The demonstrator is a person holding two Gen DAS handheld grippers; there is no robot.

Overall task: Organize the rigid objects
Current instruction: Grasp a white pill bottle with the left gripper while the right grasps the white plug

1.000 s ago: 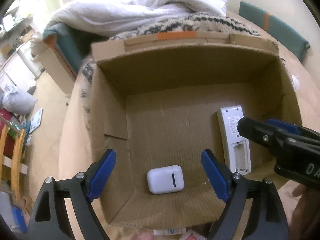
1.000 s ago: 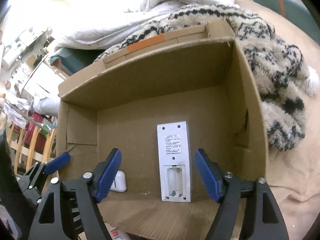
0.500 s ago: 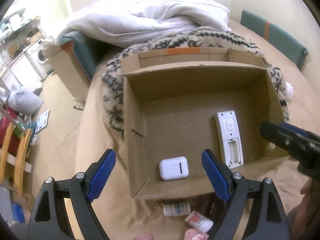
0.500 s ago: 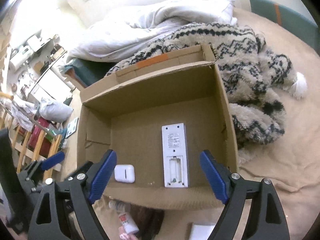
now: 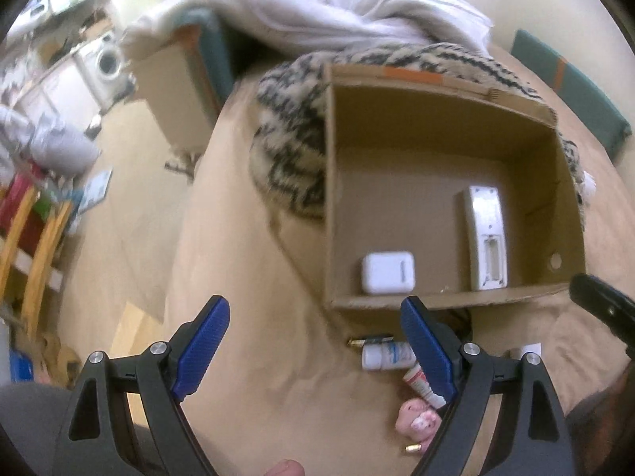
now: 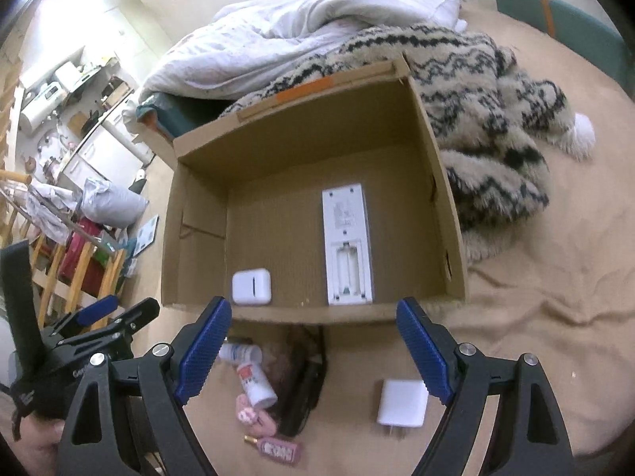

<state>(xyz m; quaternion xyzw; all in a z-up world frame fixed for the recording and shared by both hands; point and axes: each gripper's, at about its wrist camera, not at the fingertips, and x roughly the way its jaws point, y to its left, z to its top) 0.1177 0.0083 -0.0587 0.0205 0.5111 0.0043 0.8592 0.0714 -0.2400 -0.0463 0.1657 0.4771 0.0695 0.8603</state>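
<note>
An open cardboard box [image 6: 198,218] [image 5: 448,301] lies on the tan bed cover. Inside lie a white earbud case [image 6: 251,286] [image 5: 387,272] and a white remote [image 6: 348,238] [image 5: 486,238] with its battery bay open. In front of the box lie a white bottle [image 6: 240,353] [image 5: 385,355], a white and red tube [image 6: 256,384] [image 5: 420,384], a pink toy [image 6: 254,416] [image 5: 416,422], a black object [image 6: 301,380] and a white charger [image 6: 402,403]. My left gripper [image 5: 313,351] and my right gripper [image 6: 313,351] are open and empty, held above the cover before the box.
A black and cream knit blanket [image 6: 488,91] and a white duvet [image 6: 309,27] lie behind and beside the box. A pink tag [image 6: 278,450] lies near the toy. The bed edge drops to the floor on the left, with wooden furniture [image 6: 79,273] there.
Both grippers have drawn back and up from the box. The small things in front of the box have come into view. The left view has swung to the left.
</note>
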